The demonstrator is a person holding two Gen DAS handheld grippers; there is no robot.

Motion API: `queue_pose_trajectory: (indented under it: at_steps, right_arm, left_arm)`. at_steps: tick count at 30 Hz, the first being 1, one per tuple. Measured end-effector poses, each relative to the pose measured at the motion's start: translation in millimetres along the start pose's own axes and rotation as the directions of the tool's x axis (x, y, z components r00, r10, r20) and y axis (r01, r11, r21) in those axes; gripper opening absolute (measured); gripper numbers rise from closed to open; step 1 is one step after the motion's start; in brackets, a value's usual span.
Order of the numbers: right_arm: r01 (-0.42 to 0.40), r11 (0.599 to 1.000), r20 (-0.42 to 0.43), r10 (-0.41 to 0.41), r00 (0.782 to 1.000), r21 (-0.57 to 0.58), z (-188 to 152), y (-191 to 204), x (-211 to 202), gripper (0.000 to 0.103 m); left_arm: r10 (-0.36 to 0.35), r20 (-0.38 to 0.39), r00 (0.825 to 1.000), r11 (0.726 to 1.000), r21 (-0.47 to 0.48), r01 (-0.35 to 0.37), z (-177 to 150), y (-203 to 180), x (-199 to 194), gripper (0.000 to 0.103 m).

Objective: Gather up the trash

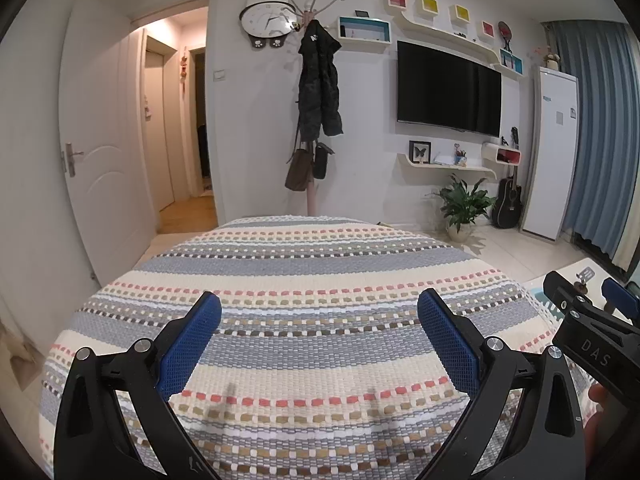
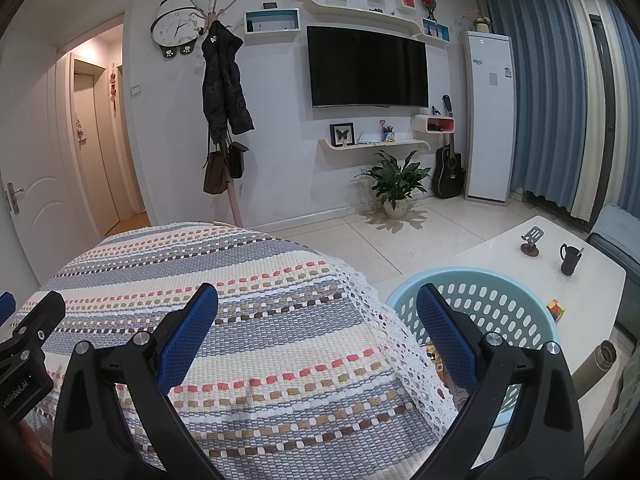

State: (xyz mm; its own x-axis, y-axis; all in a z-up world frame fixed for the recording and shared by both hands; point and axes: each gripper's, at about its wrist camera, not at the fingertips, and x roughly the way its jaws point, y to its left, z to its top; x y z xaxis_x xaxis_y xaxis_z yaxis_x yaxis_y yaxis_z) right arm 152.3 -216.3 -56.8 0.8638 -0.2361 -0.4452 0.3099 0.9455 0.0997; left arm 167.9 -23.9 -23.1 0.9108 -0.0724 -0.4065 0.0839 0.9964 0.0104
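My left gripper (image 1: 320,332) is open and empty, held above a striped woven cloth (image 1: 304,280) that covers a raised surface. My right gripper (image 2: 318,328) is open and empty, over the right edge of the same cloth (image 2: 240,304). A light blue perforated basket (image 2: 492,296) stands just right of the cloth, below my right gripper's right finger; something orange and brown shows inside it (image 2: 434,354). The right gripper's body shows at the right edge of the left wrist view (image 1: 592,320). The left gripper's body shows at the left edge of the right wrist view (image 2: 24,344).
A white table (image 2: 500,248) holds a black mug (image 2: 570,258), a phone stand (image 2: 531,240), a colour cube (image 2: 556,309) and a steel bottle (image 2: 604,356). A coat rack (image 2: 224,120), potted plant (image 2: 396,184), guitar (image 2: 450,168) and open door (image 1: 108,152) lie beyond.
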Motion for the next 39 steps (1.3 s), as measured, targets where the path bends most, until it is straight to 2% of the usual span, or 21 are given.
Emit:
queue_pose_trajectory:
  at_steps: [31,39]
  right_arm:
    - [0.004,1.0,-0.005,-0.004,1.0,-0.009,0.9,0.0,1.9,0.095]
    - [0.004,1.0,-0.006,-0.004,1.0,-0.009,1.2,-0.2,2.1,0.095]
  left_arm:
    - [0.019,0.014,1.0,1.0,0.01,-0.02,-0.8,1.5,-5.5,0.095]
    - [-0.012,0.0,1.0,1.0,-0.004,0.012,-0.9,4.2,-6.6,0.095]
